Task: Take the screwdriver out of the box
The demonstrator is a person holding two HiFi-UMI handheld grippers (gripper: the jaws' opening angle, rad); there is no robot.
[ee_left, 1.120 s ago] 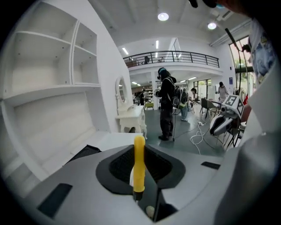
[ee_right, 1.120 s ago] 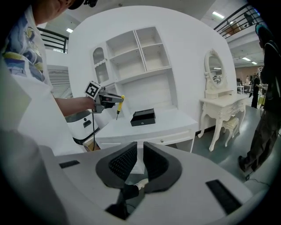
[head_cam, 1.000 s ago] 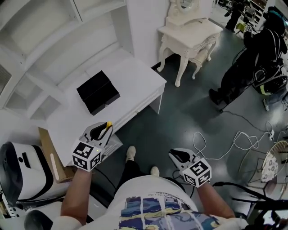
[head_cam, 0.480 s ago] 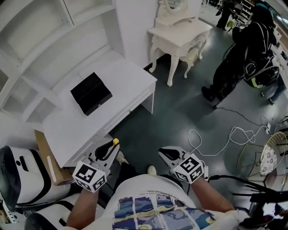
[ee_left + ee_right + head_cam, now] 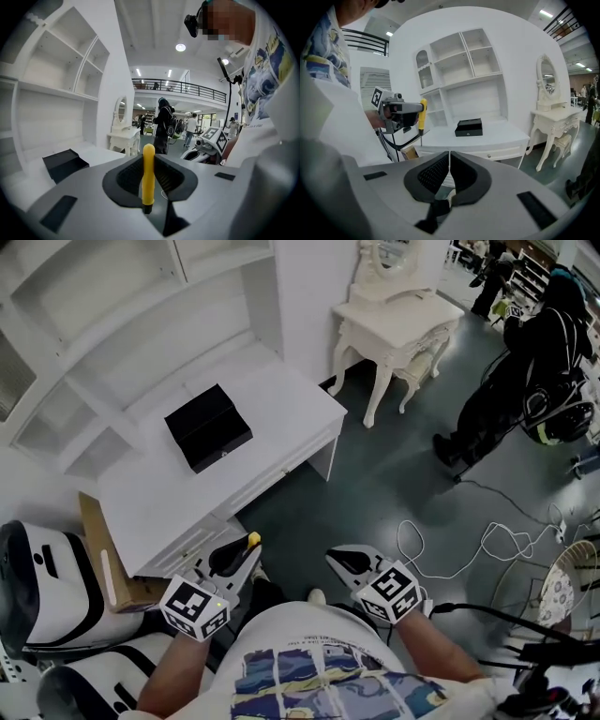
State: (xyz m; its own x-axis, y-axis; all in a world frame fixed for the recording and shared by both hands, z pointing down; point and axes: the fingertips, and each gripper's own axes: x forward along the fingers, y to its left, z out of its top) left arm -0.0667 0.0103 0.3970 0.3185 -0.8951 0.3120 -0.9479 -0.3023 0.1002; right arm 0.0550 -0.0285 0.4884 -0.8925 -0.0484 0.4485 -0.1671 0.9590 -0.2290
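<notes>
My left gripper [image 5: 239,556] is shut on a yellow-handled screwdriver [image 5: 251,540], held off the front edge of the white desk [image 5: 159,498]. In the left gripper view the yellow handle [image 5: 148,173] stands upright between the pads. The black box [image 5: 208,427] lies closed on the desk, well beyond both grippers; it also shows as a dark box [image 5: 64,164] at the left and as a small box [image 5: 469,127] on the desk. My right gripper [image 5: 339,560] hangs over the floor, its jaws closing to a thin slit with nothing between them [image 5: 449,161].
White shelves [image 5: 112,296] rise behind the desk. An ornate white dressing table [image 5: 394,310] stands at the right. A person in dark clothes with bags [image 5: 525,362] is further right. Cables [image 5: 450,540] trail on the grey floor. A cardboard piece [image 5: 98,549] leans by the desk's left end.
My left gripper has drawn back from over the desk's front edge towards my body, carrying the screwdriver. The right gripper has shifted slightly left.
</notes>
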